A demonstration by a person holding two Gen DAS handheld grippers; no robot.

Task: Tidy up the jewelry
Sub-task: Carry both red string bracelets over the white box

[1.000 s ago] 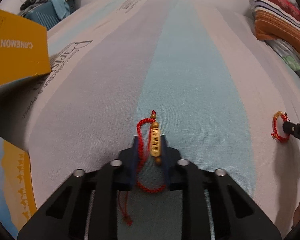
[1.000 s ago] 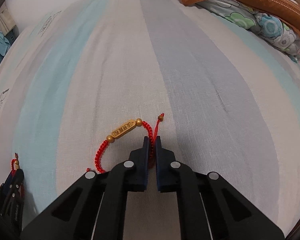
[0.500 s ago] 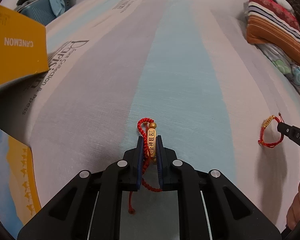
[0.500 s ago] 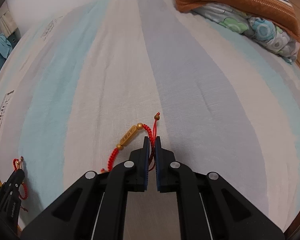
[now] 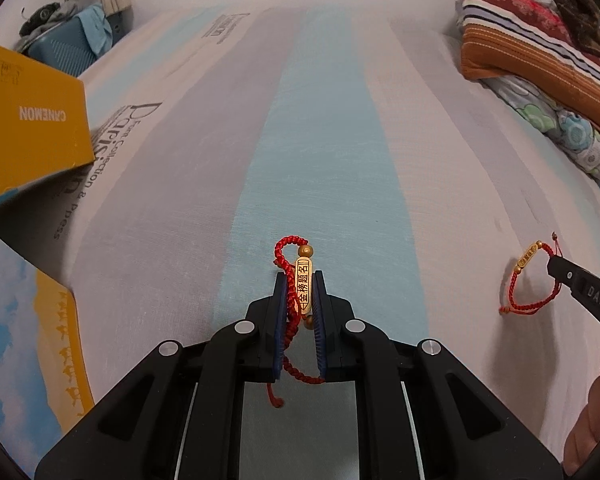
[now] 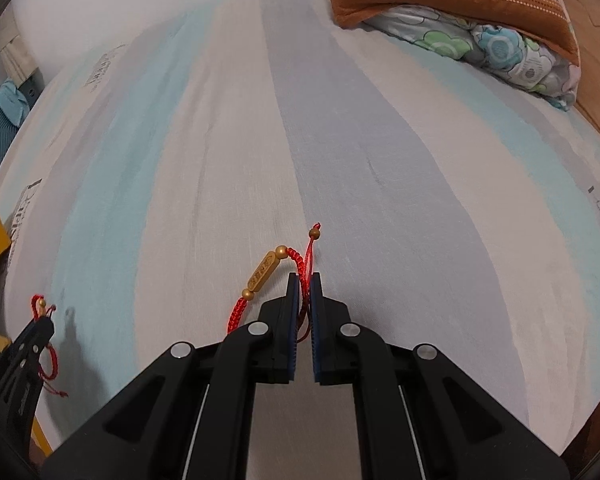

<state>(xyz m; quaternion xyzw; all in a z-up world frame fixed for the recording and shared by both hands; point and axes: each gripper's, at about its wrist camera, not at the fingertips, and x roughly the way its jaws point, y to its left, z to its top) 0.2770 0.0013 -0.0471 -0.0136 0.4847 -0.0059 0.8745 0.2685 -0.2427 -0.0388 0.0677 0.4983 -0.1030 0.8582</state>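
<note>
Two red cord bracelets, each with a gold bar charm, are held above a striped bedsheet. My left gripper (image 5: pixel 299 276) is shut on one bracelet (image 5: pixel 302 286), its gold bar between the pads and the cord looping down behind. My right gripper (image 6: pixel 304 278) is shut on the cord of the other bracelet (image 6: pixel 265 273), whose gold bar hangs to the left of the jaws. In the left wrist view the right gripper (image 5: pixel 556 264) and its bracelet (image 5: pixel 529 257) show at the right. In the right wrist view the left gripper (image 6: pixel 40 320) shows at the lower left.
A yellow box (image 5: pixel 24 120) with an open lid stands at the left, its printed inner panel (image 5: pixel 24 340) below. Folded blankets and pillows (image 5: pixel 540 64) lie at the far right. A blue case (image 5: pixel 64 48) sits beyond the bed's far left corner.
My left gripper closed on its bracelet and lifted it off the sheet. My right gripper, shut throughout, has also risen with its bracelet hanging from the jaws.
</note>
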